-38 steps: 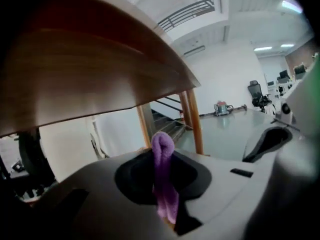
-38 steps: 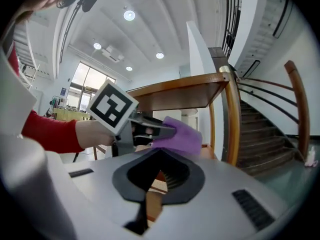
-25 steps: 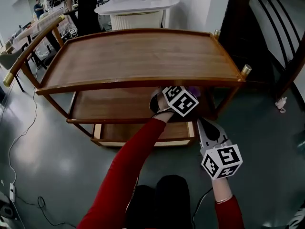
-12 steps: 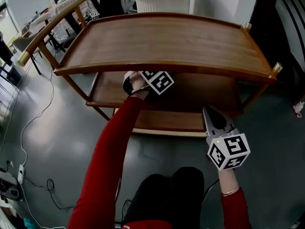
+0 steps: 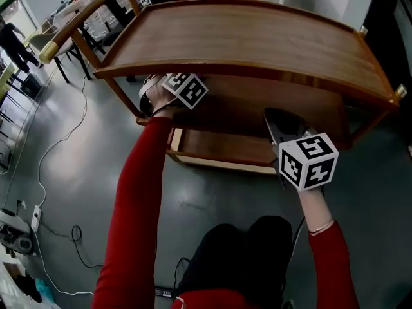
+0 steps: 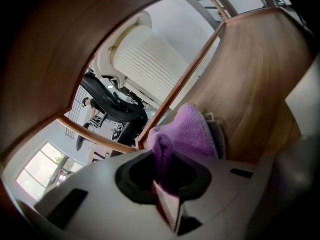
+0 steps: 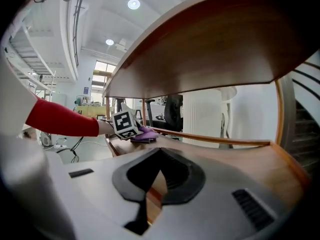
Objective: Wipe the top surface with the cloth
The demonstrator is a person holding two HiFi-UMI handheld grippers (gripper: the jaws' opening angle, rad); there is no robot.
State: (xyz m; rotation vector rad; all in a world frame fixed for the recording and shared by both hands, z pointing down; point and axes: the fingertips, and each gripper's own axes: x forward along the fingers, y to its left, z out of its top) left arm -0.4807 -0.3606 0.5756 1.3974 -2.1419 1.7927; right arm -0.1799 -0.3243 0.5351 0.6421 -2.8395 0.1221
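Note:
A wooden cart's top surface (image 5: 244, 37) lies bare in the head view. My left gripper (image 6: 162, 159) is shut on a purple cloth (image 6: 187, 131). It reaches under the top, over the left end of the middle shelf (image 7: 210, 151); only its marker cube (image 5: 184, 89) shows from above. In the right gripper view the purple cloth (image 7: 145, 133) rests on that shelf beside the left marker cube (image 7: 125, 124). My right gripper (image 5: 278, 118) hovers at the cart's front right, level with the middle shelf, jaws shut with nothing between them.
The cart has a raised rim, a bottom shelf (image 5: 219, 148) and a brass-capped handle (image 5: 46, 55) at its left end. Cables (image 5: 58, 153) trail over the grey floor at left. A white ribbed pedestal (image 6: 150, 59) and dark chairs stand behind the cart.
My left gripper has slid leftward along the middle shelf, under the top, with the cloth. My right gripper has risen closer to the cart's front.

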